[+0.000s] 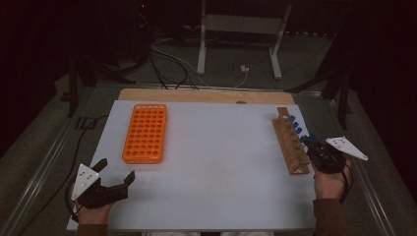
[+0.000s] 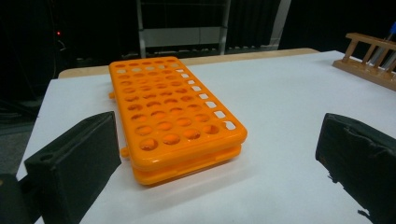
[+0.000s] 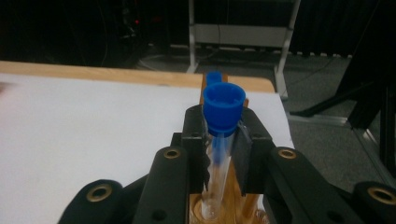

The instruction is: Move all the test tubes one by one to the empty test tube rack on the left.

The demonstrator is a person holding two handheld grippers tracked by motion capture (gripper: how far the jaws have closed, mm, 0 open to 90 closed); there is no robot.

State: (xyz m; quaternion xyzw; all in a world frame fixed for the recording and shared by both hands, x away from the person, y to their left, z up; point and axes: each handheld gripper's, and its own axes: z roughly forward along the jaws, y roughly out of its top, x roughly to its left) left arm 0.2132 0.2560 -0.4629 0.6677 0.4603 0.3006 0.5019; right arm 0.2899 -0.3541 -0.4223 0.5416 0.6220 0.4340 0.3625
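At the right edge of the bench, our right gripper has its jaws closed on a blue-capped tube, pinching it just under the cap so the glass hangs straight above the wooden rack and can come clear of its hole. More capped tubes stand in that rack behind it. Our left gripper waits with jaws wide apart and empty near the orange rack, probably ready to steady it when the tube arrives.

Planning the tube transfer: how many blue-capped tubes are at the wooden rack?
4: three along the wooden rack, at; one clamped in the right gripper. Others may be hidden.
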